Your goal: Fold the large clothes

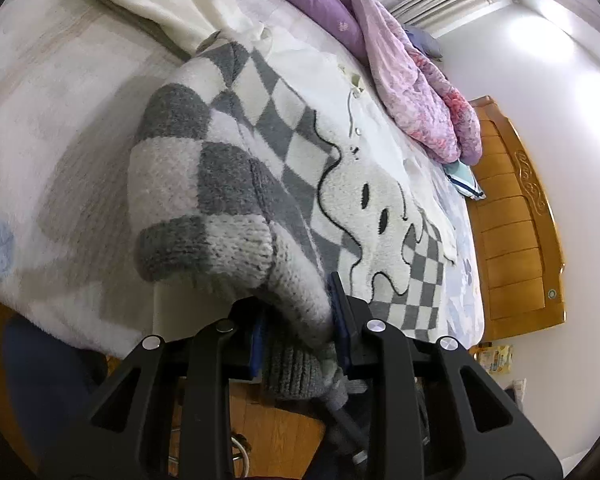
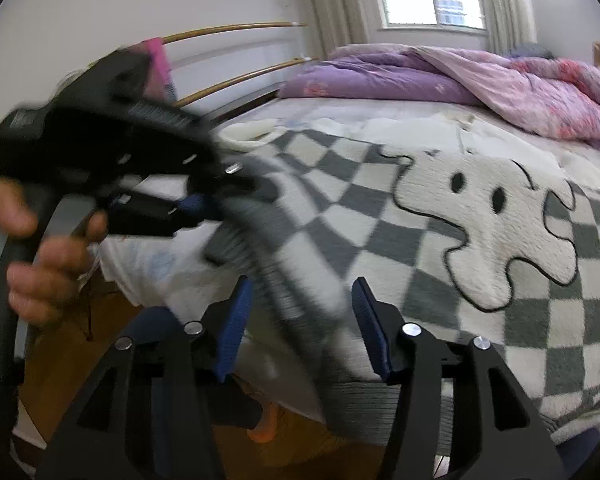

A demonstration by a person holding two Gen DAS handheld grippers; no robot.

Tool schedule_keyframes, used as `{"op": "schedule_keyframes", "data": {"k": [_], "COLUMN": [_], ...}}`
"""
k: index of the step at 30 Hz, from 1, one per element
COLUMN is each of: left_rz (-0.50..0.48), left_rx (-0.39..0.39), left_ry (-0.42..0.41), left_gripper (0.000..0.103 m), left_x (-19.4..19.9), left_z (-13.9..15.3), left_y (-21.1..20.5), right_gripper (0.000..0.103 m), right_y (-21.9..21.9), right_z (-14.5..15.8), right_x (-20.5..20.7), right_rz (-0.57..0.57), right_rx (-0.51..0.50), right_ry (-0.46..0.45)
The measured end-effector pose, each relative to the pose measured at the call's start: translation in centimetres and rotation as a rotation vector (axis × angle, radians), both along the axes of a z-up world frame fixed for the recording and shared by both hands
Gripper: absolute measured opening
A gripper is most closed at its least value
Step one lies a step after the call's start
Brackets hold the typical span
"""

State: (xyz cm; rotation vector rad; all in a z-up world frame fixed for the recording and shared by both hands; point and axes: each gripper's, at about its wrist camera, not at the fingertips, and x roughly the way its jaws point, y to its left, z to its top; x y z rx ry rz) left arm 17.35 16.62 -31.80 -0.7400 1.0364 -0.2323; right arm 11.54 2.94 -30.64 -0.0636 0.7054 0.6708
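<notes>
A large grey-and-white checkered fleece sweater [image 1: 300, 152] with a white cartoon ghost lies spread on the bed; it also fills the right wrist view [image 2: 440, 240]. My left gripper [image 1: 300, 332] is shut on the sweater's grey sleeve cuff [image 1: 296, 364] and holds the sleeve folded over the body. In the right wrist view the left gripper [image 2: 204, 204] appears blurred at the left, gripping that sleeve. My right gripper [image 2: 304, 320] is open, its blue pads on either side of the blurred sleeve [image 2: 292, 280] near the bed's front edge.
A purple and pink quilt [image 2: 480, 80] is bunched at the far side of the bed. A cream garment [image 1: 160, 4] lies beyond the sweater. A wooden headboard [image 1: 516, 220] stands at the right. Wooden floor [image 2: 80, 340] lies below the bed edge.
</notes>
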Motion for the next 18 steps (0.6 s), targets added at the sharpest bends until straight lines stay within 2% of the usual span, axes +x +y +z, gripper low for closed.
{"op": "schedule_keyframes", "data": {"k": [3,8,10,11,13,15,16,17,18], "left_rz": [-0.017,-0.038,-0.047,-0.055,-0.070,-0.072,-0.074,-0.070,-0.049], "left_rx": [0.015,0.026,0.033,0.040,0.045,0.022,0.002,-0.009,0.002], "left_ry": [-0.004,-0.005,0.002,0.009,0.025,0.057,0.075,0.092,0.103], "left_gripper": [0.026,0.026,0.026,0.027,0.028,0.038,0.055,0.077,0.083], "left_x": [0.4,0.6,0.8,0.9,1.3,1.6,1.6,1.5,1.3], "left_z": [0.6,0.9,0.9,0.8,0.3,-0.3,-0.6,-0.9,-1.1], "left_y": [-0.7,-0.9,-0.8,-0.8,-0.7,-0.2,0.0,0.2,0.5], "right_gripper": [0.052,0.052,0.039,0.021,0.016,0.015,0.015,0.015,0.015], "right_y": [1.1,4.0,4.5,4.2,3.7,3.7,3.7,3.4,3.1], "right_z": [-0.5,-1.9,-2.2,-2.4,-2.5,-2.6,-2.7,-2.7,-2.7], "right_x": [-0.2,2.1,3.0,3.2,4.0,4.0,4.0,4.0,4.5], "right_rz": [-0.017,-0.012,-0.035,-0.054,-0.082,-0.071,-0.067,-0.065,-0.068], "right_rx": [-0.065,-0.125,-0.136,-0.138,-0.112,-0.119,-0.122,-0.112,-0.096], "right_ry": [-0.059,-0.092,-0.104,-0.097,-0.064,-0.057,-0.056,-0.041,-0.025]}}
